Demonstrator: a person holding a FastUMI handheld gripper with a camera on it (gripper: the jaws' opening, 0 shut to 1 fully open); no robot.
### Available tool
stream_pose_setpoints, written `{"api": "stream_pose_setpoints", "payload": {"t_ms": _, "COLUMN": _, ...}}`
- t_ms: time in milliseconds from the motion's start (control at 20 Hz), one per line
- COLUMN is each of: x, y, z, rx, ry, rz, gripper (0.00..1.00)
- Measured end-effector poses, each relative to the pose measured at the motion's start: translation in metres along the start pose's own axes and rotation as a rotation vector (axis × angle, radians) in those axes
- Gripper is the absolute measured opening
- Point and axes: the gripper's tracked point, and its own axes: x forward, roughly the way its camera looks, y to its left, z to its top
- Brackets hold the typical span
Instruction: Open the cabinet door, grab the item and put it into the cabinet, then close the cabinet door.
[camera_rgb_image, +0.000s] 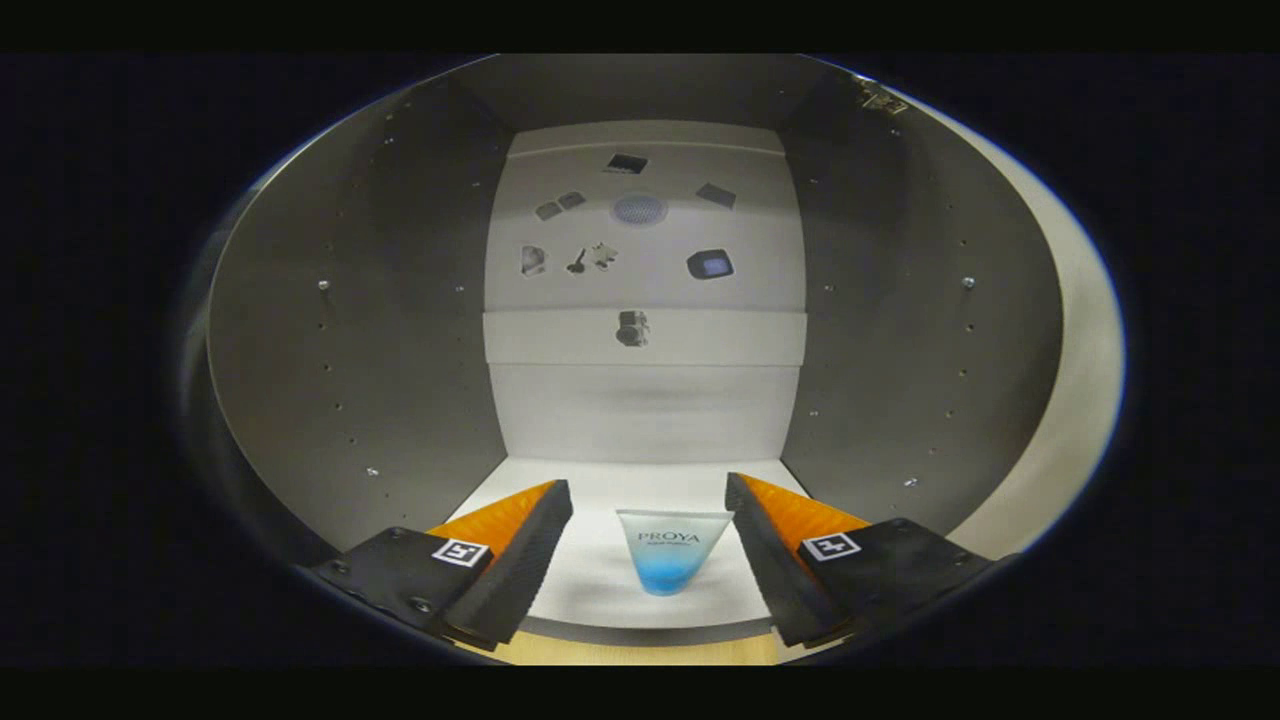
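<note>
Your gripper (648, 545) at the lower centre of the frame, fingers spread wide, the tube (672, 552) lying untouched between them on the cabinet (350, 330) floor, small stickers (640, 240) on the back wall above.

One tube (670, 552), one cabinet (400, 330), one claw (648, 545) spread wide.
</note>
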Motion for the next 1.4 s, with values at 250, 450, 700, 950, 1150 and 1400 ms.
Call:
{"api": "stream_pose_setpoints", "payload": {"t_ms": 250, "x": -0.066, "y": 0.005, "z": 0.031, "rx": -0.018, "ry": -0.113, "rz": 0.003, "gripper": 0.98}}
{"api": "stream_pose_setpoints", "payload": {"t_ms": 450, "x": -0.135, "y": 0.005, "z": 0.034, "rx": -0.046, "ry": -0.164, "rz": -0.021, "gripper": 0.98}}
{"api": "stream_pose_setpoints", "payload": {"t_ms": 700, "x": -0.213, "y": -0.014, "z": 0.009, "rx": -0.014, "ry": -0.169, "rz": -0.095, "gripper": 0.98}}
{"api": "stream_pose_setpoints", "payload": {"t_ms": 950, "x": -0.289, "y": -0.030, "z": -0.018, "rx": 0.006, "ry": -0.167, "rz": -0.155, "gripper": 0.98}}
{"api": "stream_pose_setpoints", "payload": {"t_ms": 1150, "x": -0.348, "y": -0.052, "z": -0.032, "rx": 0.007, "ry": -0.175, "rz": -0.217, "gripper": 0.98}}
{"api": "stream_pose_setpoints", "payload": {"t_ms": 1400, "x": -0.407, "y": -0.085, "z": -0.049, "rx": 0.027, "ry": -0.174, "rz": -0.295, "gripper": 0.97}}
